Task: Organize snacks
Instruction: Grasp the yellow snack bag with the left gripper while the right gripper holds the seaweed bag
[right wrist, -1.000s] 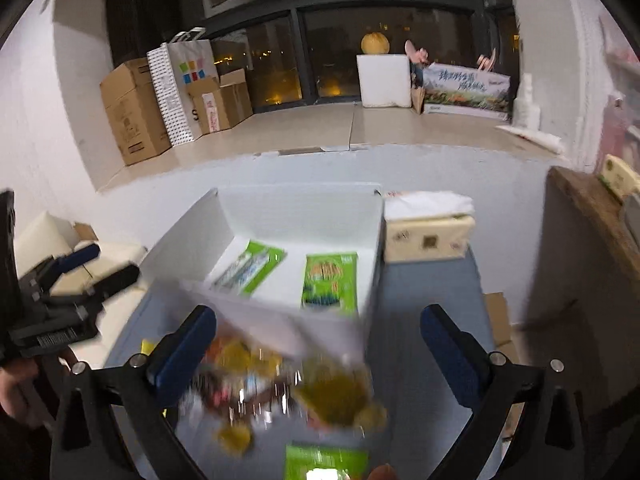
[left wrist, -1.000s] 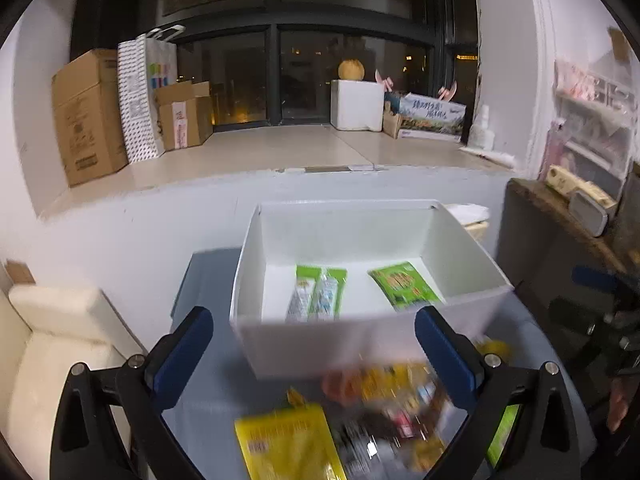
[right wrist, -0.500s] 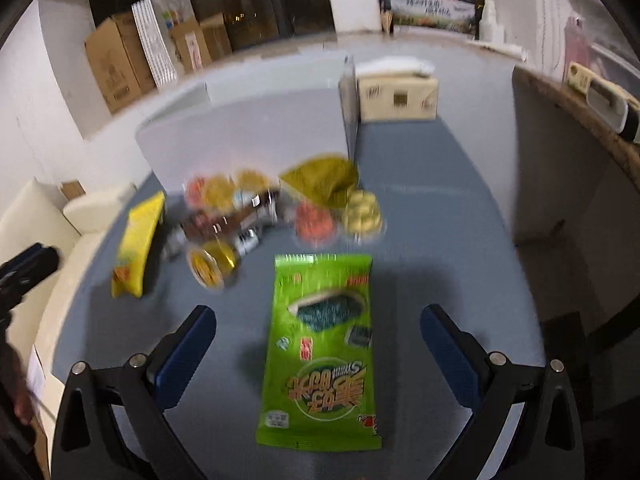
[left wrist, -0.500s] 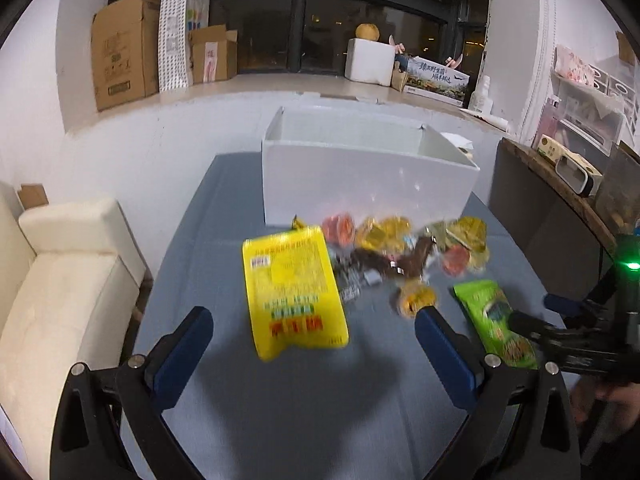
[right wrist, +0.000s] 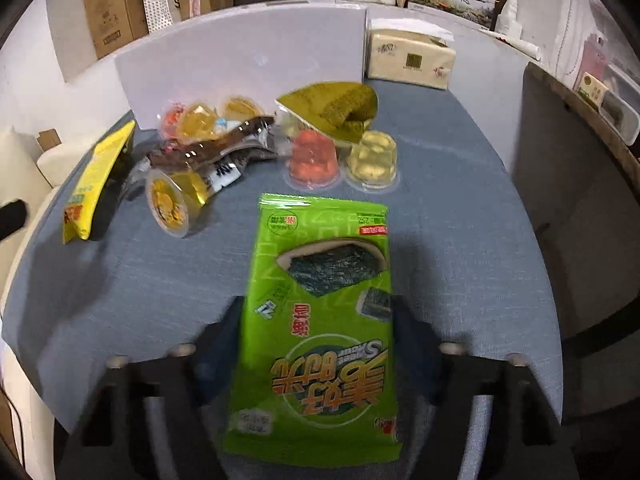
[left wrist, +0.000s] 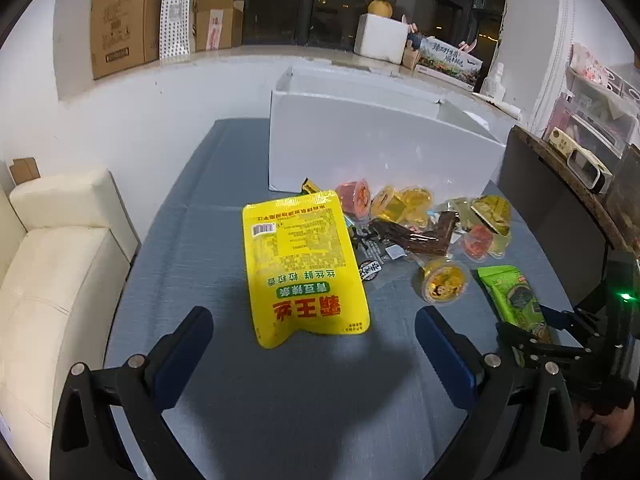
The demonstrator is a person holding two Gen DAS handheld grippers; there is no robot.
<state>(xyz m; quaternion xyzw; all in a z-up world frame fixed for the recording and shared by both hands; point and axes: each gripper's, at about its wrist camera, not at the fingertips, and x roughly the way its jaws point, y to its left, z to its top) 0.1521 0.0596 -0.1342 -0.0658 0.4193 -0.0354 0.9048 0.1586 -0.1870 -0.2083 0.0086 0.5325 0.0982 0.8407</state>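
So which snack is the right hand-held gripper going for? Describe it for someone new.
Start at the white box on the blue table. Nearest the camera lies a flat green seaweed packet, between the closing right hand-held gripper jaws. It is the only green packet.

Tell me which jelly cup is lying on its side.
The yellow jelly cup nearest the yellow bag: its printed lid faces sideways, while the red cup and pale cup sit lid-down.

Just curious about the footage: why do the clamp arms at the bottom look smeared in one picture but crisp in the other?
Right wrist view: the right gripper smears because its jaws are closing around the green seaweed packet. Left wrist view: the left gripper is crisp, jaws wide open.
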